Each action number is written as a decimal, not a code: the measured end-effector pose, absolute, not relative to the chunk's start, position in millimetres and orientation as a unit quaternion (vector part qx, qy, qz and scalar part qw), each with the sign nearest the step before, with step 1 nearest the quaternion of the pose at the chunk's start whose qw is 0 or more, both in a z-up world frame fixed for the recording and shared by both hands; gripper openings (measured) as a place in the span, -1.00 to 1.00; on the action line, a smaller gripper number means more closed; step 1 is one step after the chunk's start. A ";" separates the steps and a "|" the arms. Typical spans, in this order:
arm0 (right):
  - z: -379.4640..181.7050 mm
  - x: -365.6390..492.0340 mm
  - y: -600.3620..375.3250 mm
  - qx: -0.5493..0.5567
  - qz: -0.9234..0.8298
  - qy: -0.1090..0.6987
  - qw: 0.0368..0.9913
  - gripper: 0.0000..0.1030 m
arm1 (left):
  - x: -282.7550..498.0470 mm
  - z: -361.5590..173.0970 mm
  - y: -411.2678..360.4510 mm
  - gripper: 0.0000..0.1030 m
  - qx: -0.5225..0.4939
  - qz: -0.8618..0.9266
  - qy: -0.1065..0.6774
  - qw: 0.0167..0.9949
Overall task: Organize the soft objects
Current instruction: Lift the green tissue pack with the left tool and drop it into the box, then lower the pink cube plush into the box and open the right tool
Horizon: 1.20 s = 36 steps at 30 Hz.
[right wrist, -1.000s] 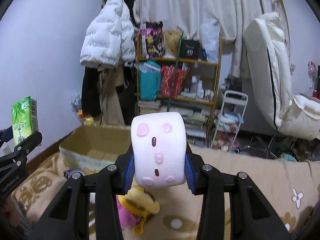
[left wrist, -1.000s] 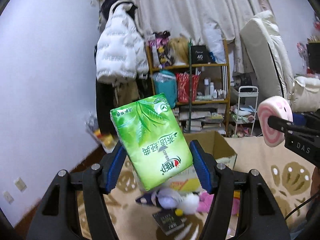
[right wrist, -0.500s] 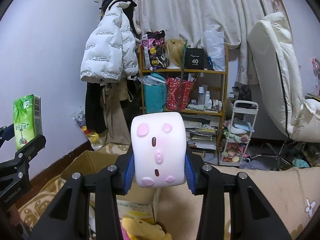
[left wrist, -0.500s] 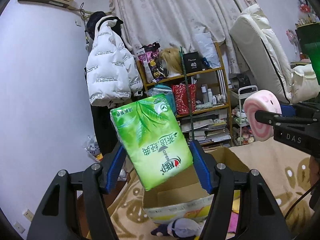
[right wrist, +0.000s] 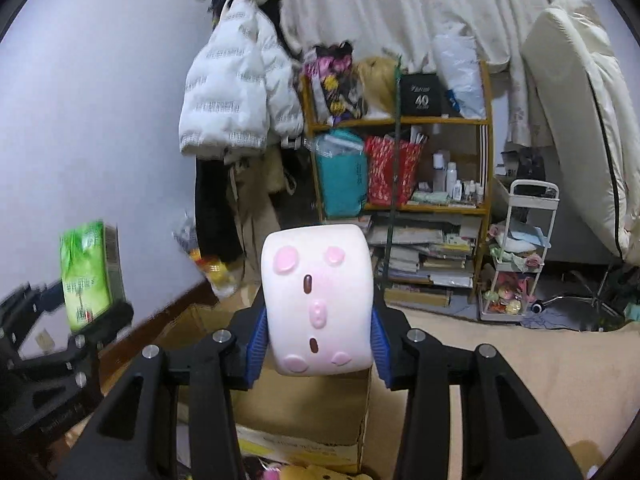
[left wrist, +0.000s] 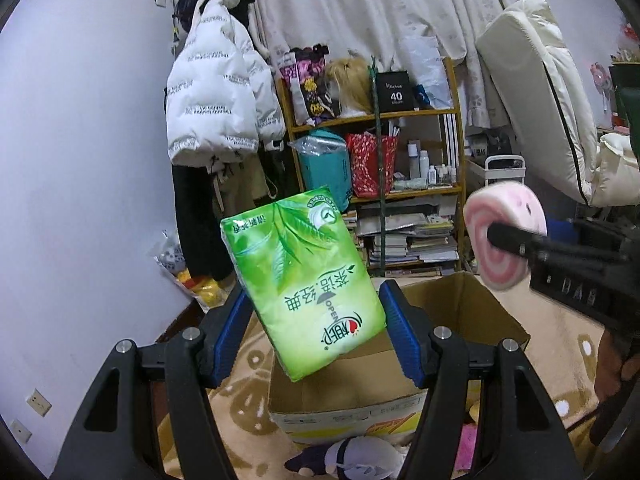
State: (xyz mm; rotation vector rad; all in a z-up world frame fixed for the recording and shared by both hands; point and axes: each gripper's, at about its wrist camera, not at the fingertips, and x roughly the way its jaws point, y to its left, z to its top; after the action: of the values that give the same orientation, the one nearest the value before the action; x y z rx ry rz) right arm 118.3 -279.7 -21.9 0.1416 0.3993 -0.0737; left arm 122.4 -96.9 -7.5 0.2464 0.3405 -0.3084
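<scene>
My left gripper (left wrist: 312, 336) is shut on a green tissue pack (left wrist: 304, 284), held tilted in the air above an open cardboard box (left wrist: 460, 308). My right gripper (right wrist: 318, 334) is shut on a pink and white roll-shaped plush (right wrist: 318, 300), also over the box (right wrist: 300, 408). In the left wrist view the plush (left wrist: 505, 240) and right gripper show at the right, above the box's far right corner. In the right wrist view the tissue pack (right wrist: 86, 276) shows at the left.
More soft toys lie on the patterned rug in front of the box (left wrist: 352, 458). A cluttered wooden shelf (left wrist: 384, 160), a hung white jacket (left wrist: 220, 96), a small white cart (right wrist: 520, 252) and a cream chair (left wrist: 552, 92) stand behind.
Both grippers have come closer to the box with their loads held. The view dropped a little, and the plush has moved down and left toward the box opening.
</scene>
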 end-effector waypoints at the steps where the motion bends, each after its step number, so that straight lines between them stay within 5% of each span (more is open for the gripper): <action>1: -27.7 121.7 -279.3 0.067 -0.044 0.210 0.974 -0.09 | 124.8 -10.0 -96.5 0.25 0.118 -0.151 0.169 0.967; 19: -71.3 142.9 -287.4 0.084 -0.029 0.280 0.956 -0.05 | 155.5 -48.9 -106.5 0.26 0.111 -0.166 0.262 0.944; 26: -72.6 142.4 -286.4 0.091 -0.014 0.296 0.951 0.05 | 159.3 -54.5 -98.0 0.47 0.102 -0.140 0.288 0.942; 36: -57.9 126.1 -290.1 0.107 -0.020 0.284 0.953 0.76 | 150.1 -44.0 -88.1 0.77 0.116 -0.129 0.291 0.941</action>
State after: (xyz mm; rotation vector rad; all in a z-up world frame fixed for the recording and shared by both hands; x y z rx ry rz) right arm 126.1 -290.1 -57.9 0.2183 0.5765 -0.0413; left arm 150.1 -88.1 -44.0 0.2362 0.5936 -0.2636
